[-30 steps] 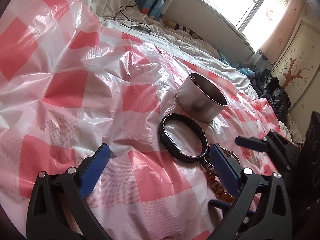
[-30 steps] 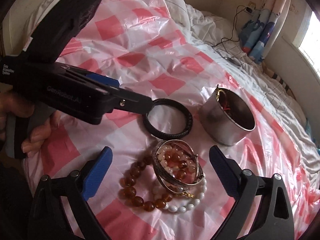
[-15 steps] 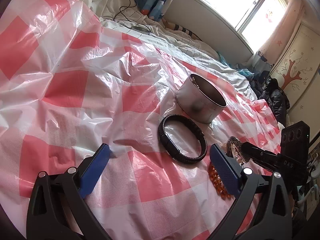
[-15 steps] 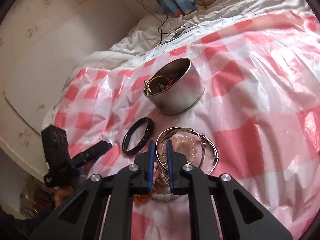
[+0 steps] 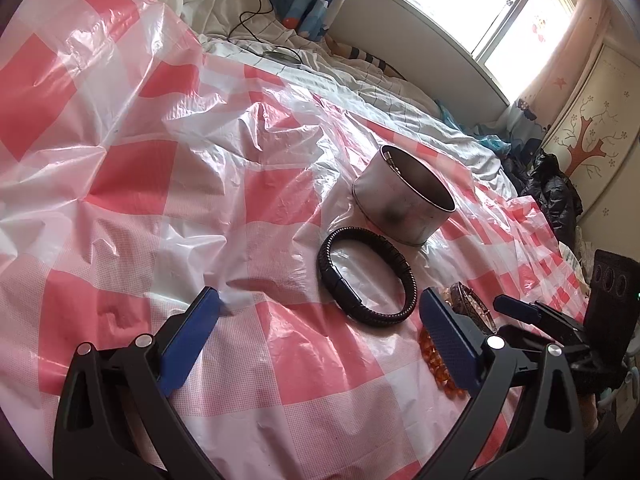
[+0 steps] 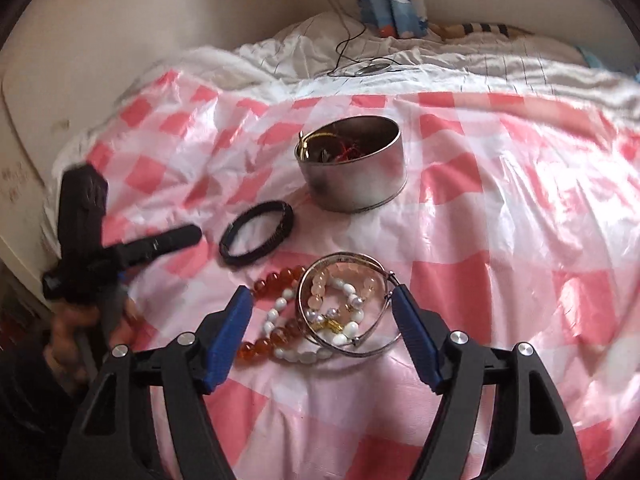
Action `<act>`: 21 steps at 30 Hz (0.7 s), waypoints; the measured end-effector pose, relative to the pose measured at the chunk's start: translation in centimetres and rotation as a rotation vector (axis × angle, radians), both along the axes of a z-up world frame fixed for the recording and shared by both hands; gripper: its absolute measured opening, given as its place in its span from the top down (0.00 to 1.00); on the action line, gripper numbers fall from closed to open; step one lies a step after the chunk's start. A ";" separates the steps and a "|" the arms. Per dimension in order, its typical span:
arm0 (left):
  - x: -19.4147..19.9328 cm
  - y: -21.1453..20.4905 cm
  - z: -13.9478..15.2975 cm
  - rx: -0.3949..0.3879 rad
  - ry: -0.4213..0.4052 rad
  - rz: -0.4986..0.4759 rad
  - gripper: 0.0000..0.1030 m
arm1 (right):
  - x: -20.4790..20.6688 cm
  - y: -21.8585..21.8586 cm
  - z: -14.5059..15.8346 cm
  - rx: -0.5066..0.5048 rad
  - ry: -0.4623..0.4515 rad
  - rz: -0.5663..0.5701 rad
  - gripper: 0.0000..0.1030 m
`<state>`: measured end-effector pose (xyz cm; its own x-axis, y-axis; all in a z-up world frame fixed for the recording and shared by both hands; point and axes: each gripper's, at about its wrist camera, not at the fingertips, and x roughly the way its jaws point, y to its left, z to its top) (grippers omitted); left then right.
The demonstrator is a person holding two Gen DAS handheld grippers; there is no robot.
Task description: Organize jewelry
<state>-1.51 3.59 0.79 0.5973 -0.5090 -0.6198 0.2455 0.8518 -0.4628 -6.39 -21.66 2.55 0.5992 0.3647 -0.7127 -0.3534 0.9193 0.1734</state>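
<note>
A bed is covered by a red-and-white checked plastic sheet [image 6: 500, 208], crumpled in places. Beyond the sheet, white bedding [image 6: 400, 68] is seen, with a black cable [image 6: 344, 40] and a blue patterned cushion [image 6: 390, 0] lying on it. A window [image 5: 480, 4] and a dark heap of clothing [image 5: 552, 196] are visible at the far side in the left wrist view.

A round metal tin [image 6: 354, 168] stands upright and uncovered on the sheet. Inside it, a gold-coloured piece and something red are made out; the remaining contents cannot be identified. A small metal end projects over the tin's rim.

A black braided bracelet [image 6: 257, 238] lies flat just beside the tin, apart from it. Nearer the right wrist camera, a heap of jewelry is found: silver bangles [image 6: 346, 306] laid over a pink bead bracelet [image 6: 344, 276], a white bead bracelet [image 6: 304, 354] and an amber bead bracelet [image 6: 276, 280]. The strands overlap and are tangled together.

The right gripper [image 6: 322, 332] is positioned over this heap with its jaws opening; the bangles lie between the blue pads [image 6: 230, 332], and no pad is seen pressing on them. The right-hand pad stands just beside the bangle edge.

The left gripper [image 5: 316, 340] is held with its jaws spread wide and nothing between them, just short of the black braided bracelet. In the right wrist view it is seen at the left, gripped by a hand [image 6: 76, 332].
</note>
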 end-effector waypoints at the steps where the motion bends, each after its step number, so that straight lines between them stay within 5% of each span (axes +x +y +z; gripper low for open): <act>1: 0.0 0.0 0.0 0.001 0.000 0.000 0.07 | 0.0 0.5 -0.1 -0.053 0.004 0.012 0.61; 2: 0.0 -0.1 0.0 0.001 0.000 0.001 0.07 | -0.1 0.7 -0.5 -0.087 0.010 0.024 0.73; 7: 0.0 -0.1 0.0 0.002 0.001 0.000 0.07 | -0.2 1.5 -0.9 -0.118 -0.004 0.065 0.90; 10: 0.0 0.0 0.0 0.004 0.001 0.000 0.07 | -0.1 -0.2 -0.3 0.092 0.007 0.021 0.99; 16: 0.2 -0.3 -0.1 0.017 0.006 -0.004 0.07 | -0.9 -5.9 0.4 0.556 0.006 -0.084 0.99; 21: 0.2 -0.7 -0.1 0.037 0.008 -0.005 0.07 | -1.1 -3.6 1.1 0.317 0.034 -0.018 0.98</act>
